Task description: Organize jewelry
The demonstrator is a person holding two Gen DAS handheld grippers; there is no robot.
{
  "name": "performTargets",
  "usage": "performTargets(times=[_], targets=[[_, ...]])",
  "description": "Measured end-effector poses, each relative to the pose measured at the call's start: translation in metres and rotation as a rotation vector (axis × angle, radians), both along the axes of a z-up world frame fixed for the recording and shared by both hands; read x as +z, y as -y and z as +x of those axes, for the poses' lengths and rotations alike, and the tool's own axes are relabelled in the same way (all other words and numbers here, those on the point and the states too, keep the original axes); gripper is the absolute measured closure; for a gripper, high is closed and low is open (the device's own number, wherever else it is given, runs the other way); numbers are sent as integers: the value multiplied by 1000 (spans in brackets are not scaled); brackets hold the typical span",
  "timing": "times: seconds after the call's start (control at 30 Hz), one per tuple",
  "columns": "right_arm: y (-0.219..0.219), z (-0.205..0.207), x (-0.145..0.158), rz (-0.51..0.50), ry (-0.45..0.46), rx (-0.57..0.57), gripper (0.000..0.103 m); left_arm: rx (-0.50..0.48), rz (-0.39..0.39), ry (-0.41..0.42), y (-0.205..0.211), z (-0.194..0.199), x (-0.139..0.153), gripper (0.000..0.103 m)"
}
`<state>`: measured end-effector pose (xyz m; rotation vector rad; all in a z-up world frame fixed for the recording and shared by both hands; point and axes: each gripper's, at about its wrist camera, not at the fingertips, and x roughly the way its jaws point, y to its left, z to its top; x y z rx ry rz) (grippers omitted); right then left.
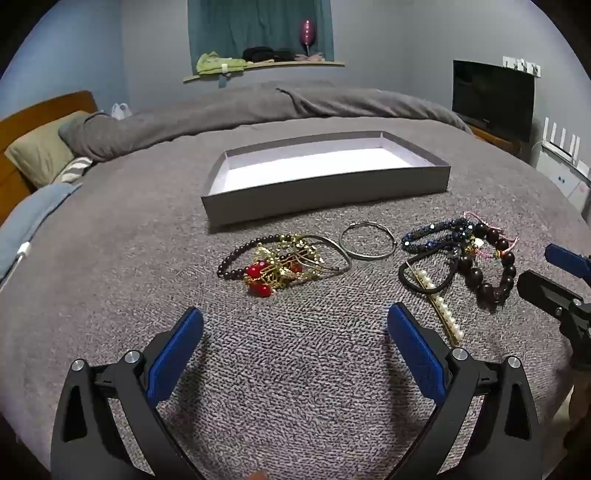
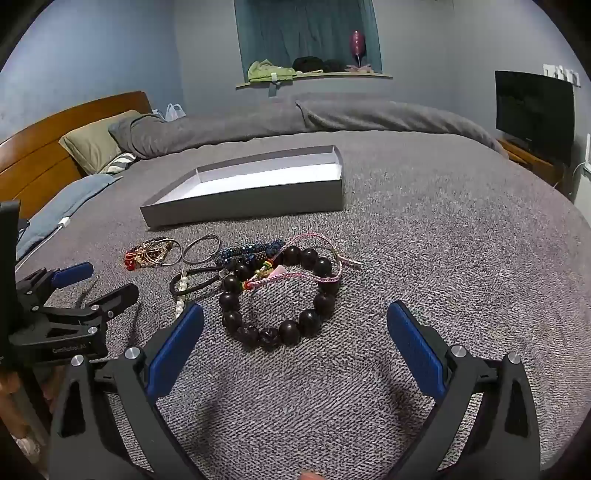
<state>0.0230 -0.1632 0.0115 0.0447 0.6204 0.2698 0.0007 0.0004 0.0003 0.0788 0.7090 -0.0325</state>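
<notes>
risk: tangled dark wooden bead bracelet (image 2: pixel 280 295) at 12 o'clock, could have dragged pink cord bracelet (image 2: pixel 325 258) along | left gripper (image 1: pixel 295 325), right gripper (image 2: pixel 295 321): spread wide, held nothing

light: dim, bluish indoor | shadows: soft | focus: sharp centre | edges: fisheye-bent, dark corners

place: home bedroom | evidence: bed (image 1: pixel 110 236) with grey blanket, pillow (image 1: pixel 38 153), wooden headboard (image 2: pixel 40 155), curtained window (image 1: pixel 258 27), television (image 1: pixel 493 98)
</notes>
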Motion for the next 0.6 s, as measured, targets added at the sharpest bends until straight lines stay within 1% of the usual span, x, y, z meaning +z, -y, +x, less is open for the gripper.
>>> performTargets(times=[0.07,0.1,0.13,0.3,0.37,0.4,0.6], targets=[[0,0,0,-7,5,2,5,1,1,2,0,2,0,4],[1,0,0,-11,7,2,5,5,2,27,-1,-4,2,4],[2,1,1,-12,10,2,5,7,0,27,-2,-5,2,4],[-4,-2,-5,-17,0,-5,5,9,-8,10,-3,-6,4,4],[-3,-3,-2,-10,3,2,5,10,-11,8,-3,-7,5,4],[-4,-3,-2,-10,2,3,5,10,-17,-3,-3,0,0,4],[-1,-3,-2,-8,-4,5,5,10,-24,0,-5,2,-1,4]])
